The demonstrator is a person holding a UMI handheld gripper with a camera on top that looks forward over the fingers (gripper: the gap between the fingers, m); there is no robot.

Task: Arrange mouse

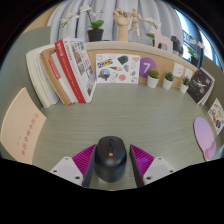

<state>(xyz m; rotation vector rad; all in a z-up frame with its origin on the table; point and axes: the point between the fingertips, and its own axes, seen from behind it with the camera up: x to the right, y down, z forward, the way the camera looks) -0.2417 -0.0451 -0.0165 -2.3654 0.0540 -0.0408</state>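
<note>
A black mouse (110, 158) with a small red mark on its wheel lies lengthwise between my fingers, over the grey-green desk (120, 115). My gripper (112, 150) is shut on the mouse, with the magenta pads (86, 159) pressing on its left and right sides. The rear of the mouse is hidden below the fingers. I cannot tell whether the mouse rests on the desk or is just above it.
A pale pink mat (205, 135) lies on the desk to the right. A beige board (22, 125) lies to the left. Leaning books (62, 72) stand at the back left. Picture cards (118, 68), small potted plants (154, 77) and a shelf line the back.
</note>
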